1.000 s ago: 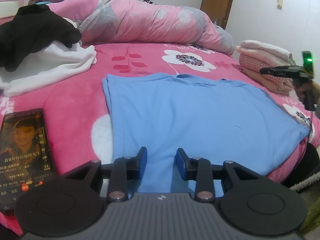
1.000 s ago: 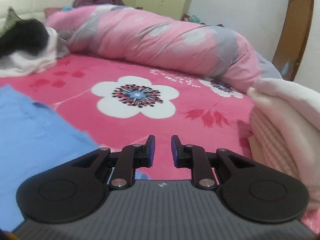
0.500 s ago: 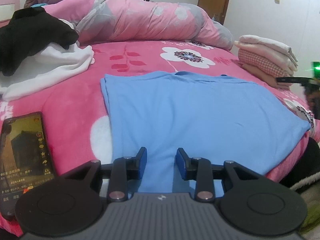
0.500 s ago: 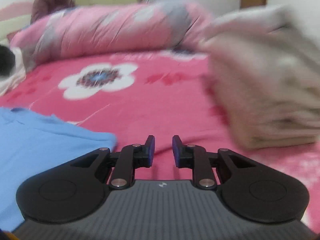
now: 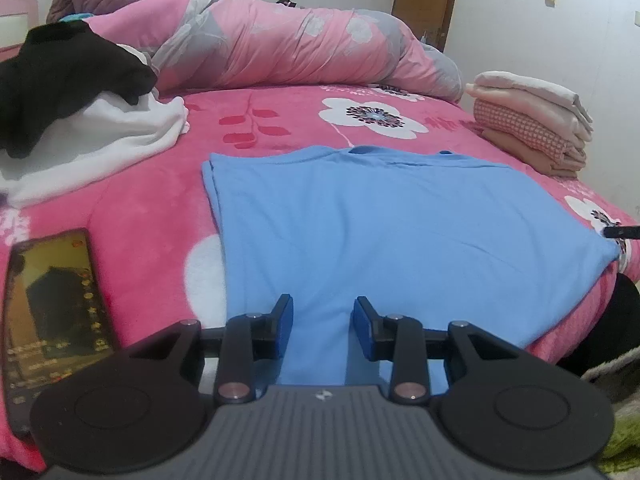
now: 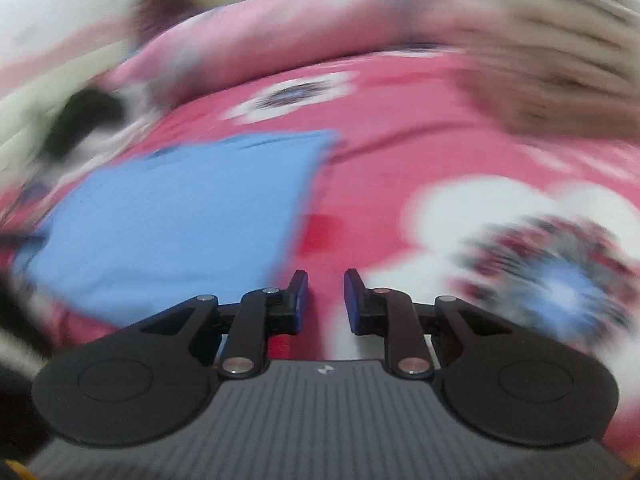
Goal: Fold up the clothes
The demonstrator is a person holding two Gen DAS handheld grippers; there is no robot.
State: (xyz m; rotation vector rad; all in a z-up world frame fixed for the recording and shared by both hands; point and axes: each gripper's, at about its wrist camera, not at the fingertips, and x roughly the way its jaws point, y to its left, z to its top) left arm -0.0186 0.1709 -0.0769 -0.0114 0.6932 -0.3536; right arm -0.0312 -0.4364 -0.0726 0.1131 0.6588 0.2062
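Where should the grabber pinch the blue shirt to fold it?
Probably the near hem of the blue shirt, from the bed's front edge. It lies spread flat, so only an edge gives the fingers something to pinch, and the left gripper is open right above that hem.

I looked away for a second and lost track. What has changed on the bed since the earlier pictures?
The right gripper swung away from the folded stack toward the near right edge of the blue shirt; its view is now motion-blurred. It holds nothing, jaws slightly apart. Nothing was grasped or released. The left gripper stayed over the shirt's near hem, open; the shirt, the phone and the unfolded clothes pile kept their places.
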